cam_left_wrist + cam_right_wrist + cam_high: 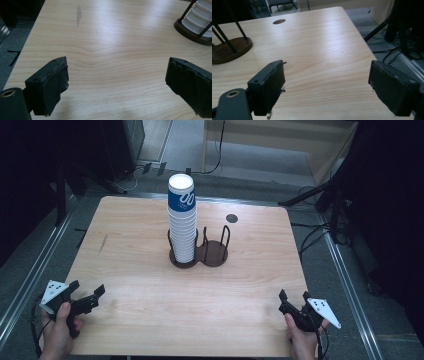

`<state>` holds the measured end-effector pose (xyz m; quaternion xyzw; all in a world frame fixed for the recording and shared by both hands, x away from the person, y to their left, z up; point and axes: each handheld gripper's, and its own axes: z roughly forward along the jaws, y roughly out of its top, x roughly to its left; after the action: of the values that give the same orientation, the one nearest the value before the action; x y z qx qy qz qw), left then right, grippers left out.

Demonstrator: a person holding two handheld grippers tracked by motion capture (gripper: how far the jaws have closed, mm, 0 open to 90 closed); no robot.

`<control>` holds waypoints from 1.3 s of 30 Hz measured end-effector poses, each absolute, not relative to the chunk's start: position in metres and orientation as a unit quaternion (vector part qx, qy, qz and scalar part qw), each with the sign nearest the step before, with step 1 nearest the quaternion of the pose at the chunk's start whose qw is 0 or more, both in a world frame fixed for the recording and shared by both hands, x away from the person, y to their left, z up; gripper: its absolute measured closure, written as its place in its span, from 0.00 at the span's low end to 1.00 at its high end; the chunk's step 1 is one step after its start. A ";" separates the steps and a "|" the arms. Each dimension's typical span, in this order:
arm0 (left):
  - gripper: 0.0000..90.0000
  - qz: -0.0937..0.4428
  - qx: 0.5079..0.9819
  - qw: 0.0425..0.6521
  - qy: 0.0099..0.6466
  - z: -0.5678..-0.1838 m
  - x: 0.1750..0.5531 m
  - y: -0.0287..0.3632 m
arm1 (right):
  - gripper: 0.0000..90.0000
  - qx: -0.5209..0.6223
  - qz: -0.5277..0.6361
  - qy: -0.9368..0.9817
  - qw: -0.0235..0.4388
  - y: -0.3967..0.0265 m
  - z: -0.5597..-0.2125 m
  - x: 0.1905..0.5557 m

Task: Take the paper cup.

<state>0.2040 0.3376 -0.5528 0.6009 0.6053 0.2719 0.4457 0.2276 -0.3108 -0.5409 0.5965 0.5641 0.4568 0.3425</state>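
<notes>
Resting at the near corners of the pale wooden table (140,245), the left gripper (89,292) and right gripper (294,296) both gape wide, holding nothing. A tall stack of white paper cups (182,220) stands in the dark double-ring holder (215,254) mid-table.

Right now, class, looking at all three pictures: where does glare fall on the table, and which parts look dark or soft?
High view: the wooden table is evenly lit, surroundings nearly black. Left gripper view: pale sheen across the tabletop centre; the left claw is dark and slightly soft. Right gripper view: bright glare mid-table; the right claw is dim.
</notes>
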 end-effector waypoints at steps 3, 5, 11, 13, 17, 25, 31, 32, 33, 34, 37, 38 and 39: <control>0.06 0.268 0.599 0.447 0.608 -0.553 0.204 0.338 | 0.15 0.601 0.446 0.569 0.342 -0.310 -0.541 0.231; 0.06 0.267 0.598 0.445 0.611 -0.553 0.205 0.338 | 0.15 0.594 0.439 0.577 0.348 -0.307 -0.541 0.231; 0.06 0.267 0.597 0.444 0.612 -0.553 0.205 0.339 | 0.15 0.572 0.436 0.595 0.359 -0.298 -0.539 0.230; 0.06 0.266 0.596 0.444 0.614 -0.553 0.205 0.339 | 0.15 0.575 0.442 0.592 0.352 -0.296 -0.537 0.231; 0.06 0.270 0.592 0.442 0.618 -0.553 0.205 0.339 | 0.15 0.567 0.446 0.593 0.357 -0.287 -0.530 0.232; 0.06 0.314 0.597 0.402 0.619 -0.552 0.205 0.329 | 0.15 0.565 0.463 0.587 0.349 -0.270 -0.510 0.241; 0.06 0.299 0.593 0.401 0.631 -0.552 0.208 0.332 | 0.15 0.547 0.480 0.595 0.341 -0.251 -0.493 0.247; 0.06 0.297 0.591 0.401 0.633 -0.552 0.208 0.332 | 0.15 0.542 0.482 0.598 0.341 -0.247 -0.490 0.248; 0.06 0.296 0.589 0.402 0.636 -0.553 0.209 0.332 | 0.15 0.537 0.485 0.600 0.340 -0.243 -0.488 0.249; 0.06 0.294 0.589 0.402 0.636 -0.553 0.209 0.333 | 0.15 0.531 0.489 0.603 0.340 -0.238 -0.485 0.250; 0.06 0.290 0.585 0.407 0.638 -0.553 0.210 0.335 | 0.15 0.521 0.497 0.608 0.334 -0.226 -0.480 0.254; 0.06 0.286 0.584 0.409 0.640 -0.553 0.210 0.336 | 0.15 0.520 0.499 0.608 0.333 -0.222 -0.478 0.255; 0.06 0.283 0.583 0.412 0.641 -0.553 0.210 0.336 | 0.15 0.519 0.502 0.608 0.331 -0.218 -0.477 0.257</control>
<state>0.2097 0.3364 -0.5528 0.5827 0.6408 0.2829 0.4121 0.2572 -0.2179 -0.4769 0.5189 0.6078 0.5018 0.3309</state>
